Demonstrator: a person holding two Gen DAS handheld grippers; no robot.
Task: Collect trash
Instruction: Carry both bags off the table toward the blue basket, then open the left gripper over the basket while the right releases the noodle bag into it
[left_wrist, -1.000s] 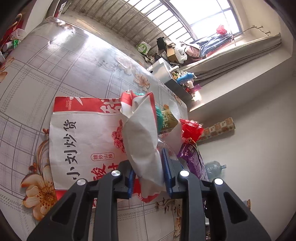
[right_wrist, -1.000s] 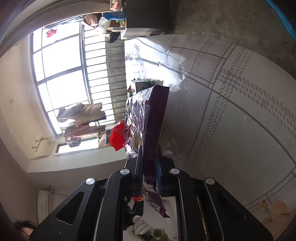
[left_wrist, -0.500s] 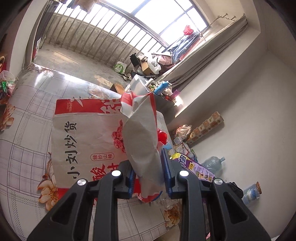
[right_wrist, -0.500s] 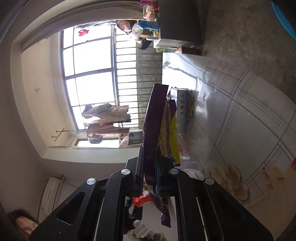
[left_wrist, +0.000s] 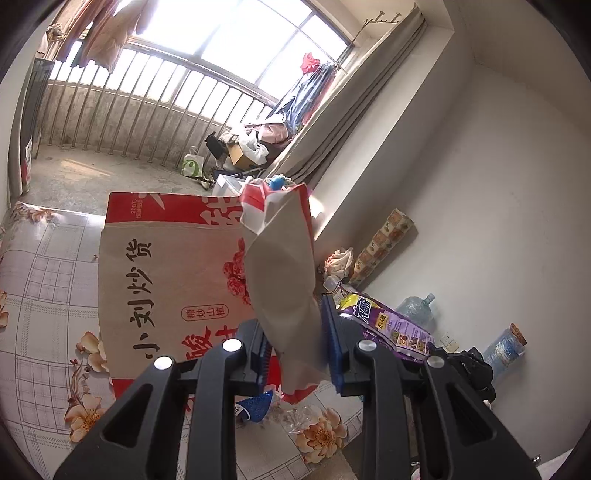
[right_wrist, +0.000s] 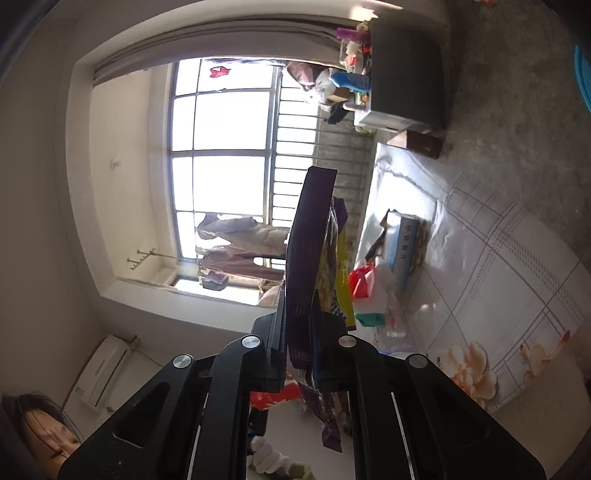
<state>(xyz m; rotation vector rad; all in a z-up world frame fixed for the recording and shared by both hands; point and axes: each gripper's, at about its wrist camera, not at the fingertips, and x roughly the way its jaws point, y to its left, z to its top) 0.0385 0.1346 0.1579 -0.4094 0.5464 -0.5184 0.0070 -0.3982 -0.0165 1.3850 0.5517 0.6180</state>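
My left gripper (left_wrist: 295, 343) is shut on the folded edge of a brown-and-red paper bag (left_wrist: 162, 280) with Chinese characters, held up above the floral tablecloth (left_wrist: 37, 280). My right gripper (right_wrist: 299, 332) is shut on a purple snack wrapper (right_wrist: 308, 236), held upright in the air. That purple wrapper also shows in the left wrist view (left_wrist: 388, 325), just right of the bag. More trash lies on the table in the right wrist view: a blue box (right_wrist: 406, 247), a red wrapper (right_wrist: 360, 282) and a green scrap (right_wrist: 369, 319).
A blue wrapper (left_wrist: 255, 404) and clear plastic (left_wrist: 299, 417) lie under the bag. Water jugs (left_wrist: 415, 308) stand by the wall. A cluttered balcony with railings (left_wrist: 147, 107) lies beyond. A dark cabinet (right_wrist: 406, 70) stands past the table. A person's face (right_wrist: 40, 428) is at lower left.
Both grippers have lifted and tilted, so the table has dropped lower in both views. The left still holds the paper bag, the right the purple wrapper.
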